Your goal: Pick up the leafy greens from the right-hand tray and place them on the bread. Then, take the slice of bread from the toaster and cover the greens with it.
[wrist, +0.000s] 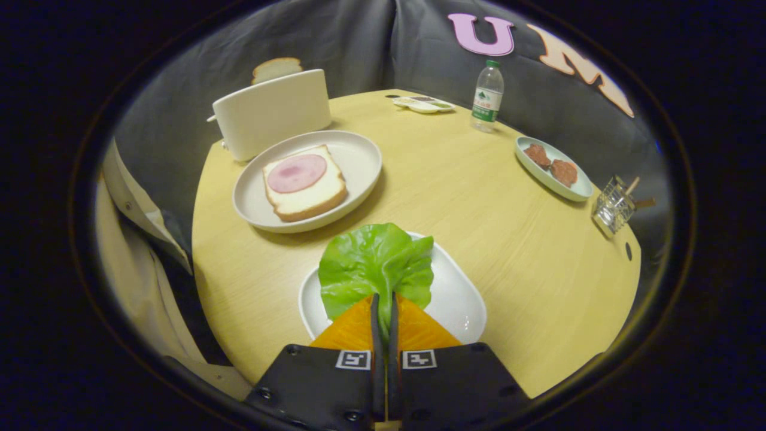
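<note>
The gripper (383, 308) has its two fingers drawn almost together, pinching the near edge of the lettuce leaf (374, 263), which fans out ahead of them over the white tray (461, 299) near the table's (479, 203) front edge. From the jaws, the target lies ahead and to the left: a slice of bread topped with ham (304, 181) on a round plate (359, 155), its long axis running diagonally away. Beyond it, near the table's far left edge, the toaster (272, 111) holds the second slice (276, 67) upright. The carry probably runs forward-left.
</note>
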Demonstrator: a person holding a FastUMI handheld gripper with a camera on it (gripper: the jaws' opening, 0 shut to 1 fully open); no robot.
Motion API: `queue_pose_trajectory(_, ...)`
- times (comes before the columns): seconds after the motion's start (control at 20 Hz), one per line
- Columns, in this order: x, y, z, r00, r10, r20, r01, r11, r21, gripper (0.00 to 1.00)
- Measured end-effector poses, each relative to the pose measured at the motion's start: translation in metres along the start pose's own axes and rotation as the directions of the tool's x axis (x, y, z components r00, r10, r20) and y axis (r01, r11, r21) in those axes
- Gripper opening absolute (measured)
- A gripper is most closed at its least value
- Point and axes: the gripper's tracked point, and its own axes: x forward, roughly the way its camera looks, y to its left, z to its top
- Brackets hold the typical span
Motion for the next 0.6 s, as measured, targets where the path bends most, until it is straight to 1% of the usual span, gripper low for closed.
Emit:
queue_pose_trajectory(0.1, -0.006, 0.000, 0.001, 1.000, -0.013, -0.005, 0.013, 1.000, -0.001, 0.11)
queue_pose_trajectory(0.35, -0.024, 0.003, 0.022, 0.998, -0.058, 0.021, 0.058, 0.998, -0.003, 0.03)
queue_pose_trajectory(0.6, -0.041, 0.017, 0.052, 0.994, -0.086, 0.062, 0.088, 0.996, -0.019, 0.04)
